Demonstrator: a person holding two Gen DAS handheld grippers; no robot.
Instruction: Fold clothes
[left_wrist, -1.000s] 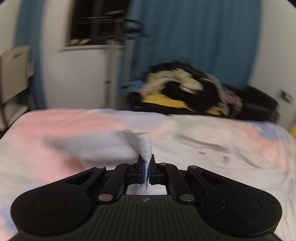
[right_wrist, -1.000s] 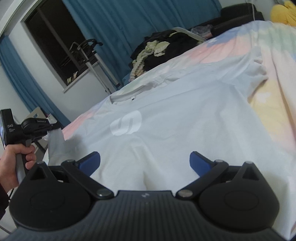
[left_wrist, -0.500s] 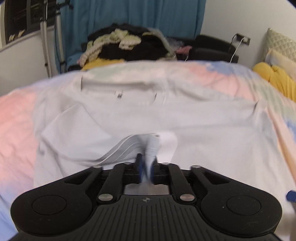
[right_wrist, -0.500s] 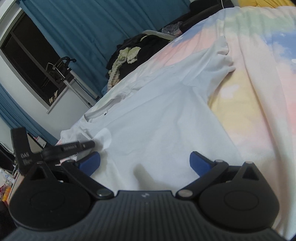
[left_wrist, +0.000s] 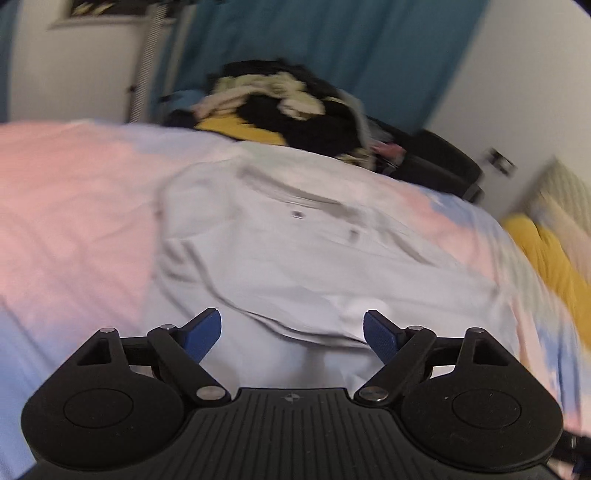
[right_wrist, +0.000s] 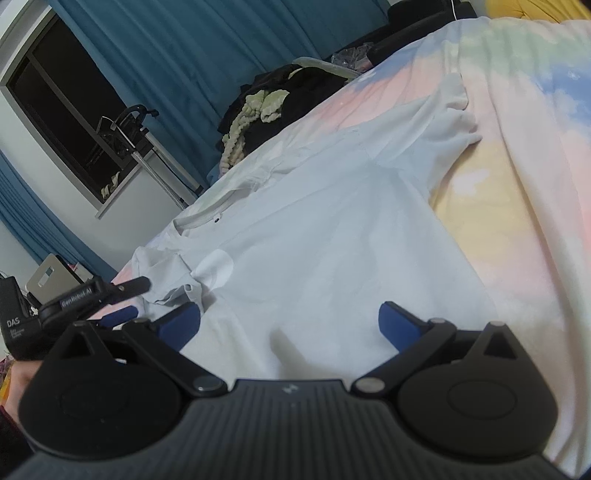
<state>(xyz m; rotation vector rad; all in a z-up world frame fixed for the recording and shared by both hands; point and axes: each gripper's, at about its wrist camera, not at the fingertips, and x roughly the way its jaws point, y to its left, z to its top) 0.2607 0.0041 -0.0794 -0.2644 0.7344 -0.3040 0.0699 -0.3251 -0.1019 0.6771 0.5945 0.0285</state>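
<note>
A white T-shirt lies spread flat on a bed covered in a pastel pink, yellow and blue sheet. Its long axis runs away from both cameras: the collar is at the far end, toward the blue curtain, and the hem end lies nearest, under the grippers. One short sleeve reaches out to the right across the sheet. The sleeve on the other side is turned in over the chest and lies crumpled beside a pale round print.

The left gripper hovers over the near part of the shirt with its jaws opening, already well apart; a ridge of fabric lies on the bed between the blue pads, but neither pad presses on it. Seen from the right wrist, it sits low at the left edge beside the folded sleeve.

The right gripper also has its jaws spread wide over the shirt's lower body, gripping nothing.

A heap of dark and cream clothes sits past the far edge of the bed.
</note>
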